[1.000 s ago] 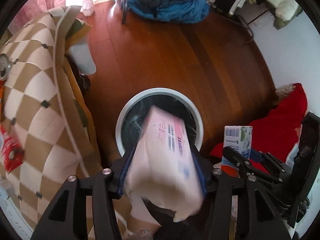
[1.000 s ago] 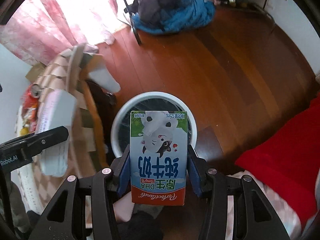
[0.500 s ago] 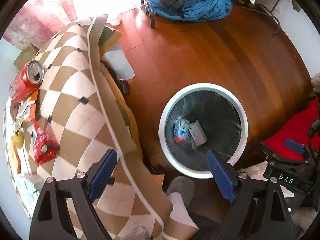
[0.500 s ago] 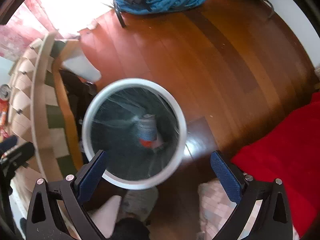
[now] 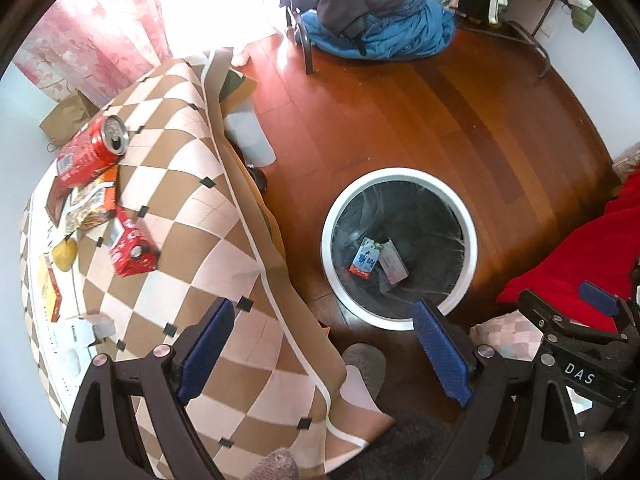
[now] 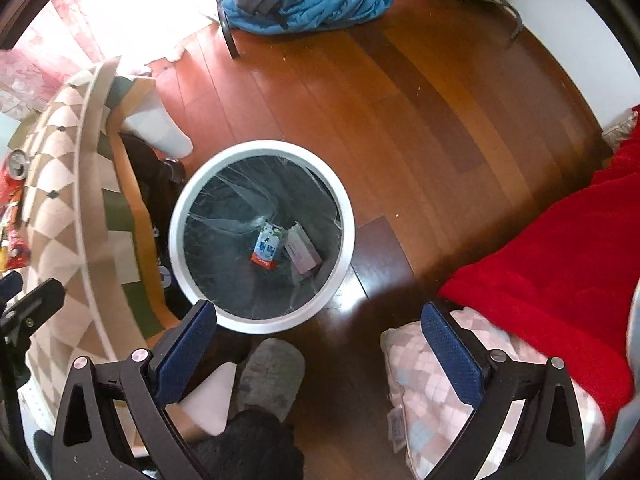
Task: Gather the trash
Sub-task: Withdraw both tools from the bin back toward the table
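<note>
- The left gripper (image 5: 326, 350) is hanging over the table edge with its jaws spread wide, gripping nothing.
- The right gripper (image 6: 328, 354) is also gaping apart and empty, hovering above the wooden floor (image 6: 400, 100).
- A milk carton (image 6: 267, 247) and a pink tissue pack (image 6: 302, 253) are lying side by side at the bottom of the white-rimmed trash bin (image 6: 344, 216).
- A red can (image 5: 93, 151) and a crushed red carton (image 5: 131, 249) are sitting on the checkered tablecloth (image 5: 208, 248).

One white-rimmed trash bin (image 5: 472, 236) holds two items: one milk carton (image 5: 365, 259) and one pink tissue pack (image 5: 393, 265). On the table (image 5: 192, 216): one red soda can (image 5: 91, 151), one red carton (image 5: 131, 249).
</note>
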A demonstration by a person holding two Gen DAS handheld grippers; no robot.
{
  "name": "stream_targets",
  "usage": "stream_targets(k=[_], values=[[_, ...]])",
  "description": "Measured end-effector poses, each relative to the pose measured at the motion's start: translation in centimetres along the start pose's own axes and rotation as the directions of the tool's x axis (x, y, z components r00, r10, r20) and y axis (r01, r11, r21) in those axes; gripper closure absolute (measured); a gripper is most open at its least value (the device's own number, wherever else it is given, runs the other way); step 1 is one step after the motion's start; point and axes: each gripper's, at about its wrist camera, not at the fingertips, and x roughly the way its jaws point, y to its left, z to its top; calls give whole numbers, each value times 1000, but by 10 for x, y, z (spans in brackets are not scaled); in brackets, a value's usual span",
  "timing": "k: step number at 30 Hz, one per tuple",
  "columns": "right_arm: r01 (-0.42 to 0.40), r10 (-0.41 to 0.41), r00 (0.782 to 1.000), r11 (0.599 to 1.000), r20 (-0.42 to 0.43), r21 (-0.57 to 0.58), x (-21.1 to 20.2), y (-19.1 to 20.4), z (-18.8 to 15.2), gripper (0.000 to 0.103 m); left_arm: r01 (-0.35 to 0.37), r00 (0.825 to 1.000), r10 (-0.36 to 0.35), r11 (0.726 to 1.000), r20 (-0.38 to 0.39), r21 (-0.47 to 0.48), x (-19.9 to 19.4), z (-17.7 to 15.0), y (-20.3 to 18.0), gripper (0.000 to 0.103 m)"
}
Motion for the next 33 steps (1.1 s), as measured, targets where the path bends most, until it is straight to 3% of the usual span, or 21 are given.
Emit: stream_targets(k=[11, 22, 28, 33], values=[[-18, 20, 994, 1000, 104, -13, -85, 2, -25, 0, 29, 994, -26, 999, 106, -26, -72, -22, 14, 12], [-52, 58, 977, 998, 206, -35, -171, 25, -42, 0, 63, 976, -45, 995, 214, -75, -135, -47, 42, 12], [-124, 134, 957, 991, 259, -55, -215, 56, -51, 0, 66, 967, -27, 987, 253, -147, -155, -58, 89, 12], [-193, 225, 943, 970, 247, -148, -225, 121, -45, 0, 24, 973, 42, 960, 228, -280, -145, -67, 170, 12]])
